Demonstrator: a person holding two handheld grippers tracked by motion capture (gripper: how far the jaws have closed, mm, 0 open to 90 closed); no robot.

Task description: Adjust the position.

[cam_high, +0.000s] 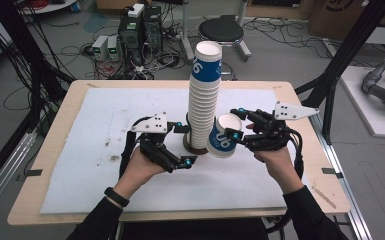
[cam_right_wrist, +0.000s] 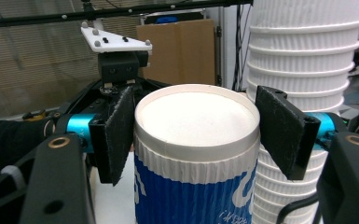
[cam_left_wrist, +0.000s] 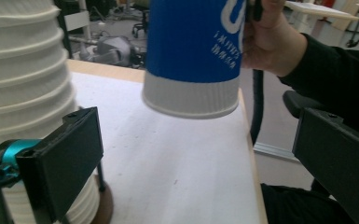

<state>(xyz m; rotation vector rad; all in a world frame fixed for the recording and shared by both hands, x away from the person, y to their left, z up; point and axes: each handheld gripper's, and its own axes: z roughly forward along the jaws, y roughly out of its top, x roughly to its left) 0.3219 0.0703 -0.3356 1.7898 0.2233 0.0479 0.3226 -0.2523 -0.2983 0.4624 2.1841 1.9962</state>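
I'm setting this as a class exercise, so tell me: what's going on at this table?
A person at a table works with a claw in each hand. The right claw is shut on a single blue-and-white paper cup, held tilted off the table beside a tall stack of cups. The left claw is open, with one of its fingers close against the bottom of the stack.

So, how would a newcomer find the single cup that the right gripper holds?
Start at the tall stack of paper cups in the middle of the white mat. Just right of its base, the right gripper clamps one blue-and-white cup. It alone is tilted and separate from the stack, its white base toward the person.
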